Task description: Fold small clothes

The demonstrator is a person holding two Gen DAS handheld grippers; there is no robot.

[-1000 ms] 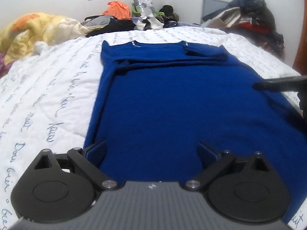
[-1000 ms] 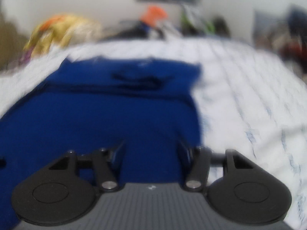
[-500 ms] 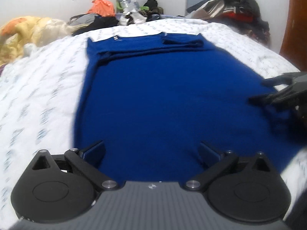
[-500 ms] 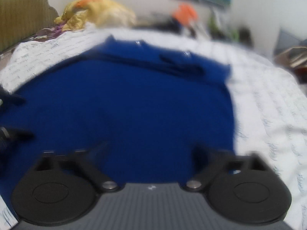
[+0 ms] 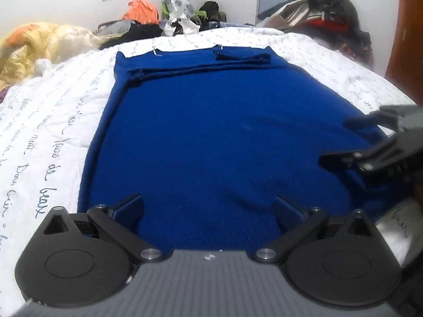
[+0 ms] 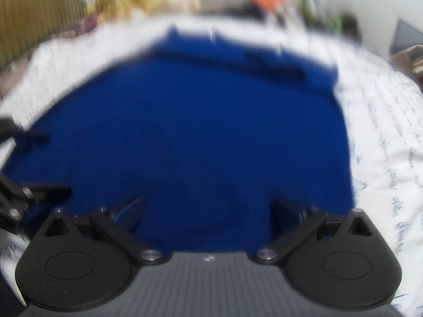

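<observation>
We hold the left gripper (image 5: 208,206) wide apart and empty over the near hem of the blue shirt (image 5: 211,132); the right gripper (image 6: 207,207) is likewise spread, gripping nothing, at the hem's other side. The shirt lies flat on the white bedspread (image 5: 47,121), smooth across the body. Farther off, both sleeves (image 5: 201,64) are already folded in across the chest, below the collar. We judge the sleeve folds done, and folding the body up from the hem still left.
</observation>
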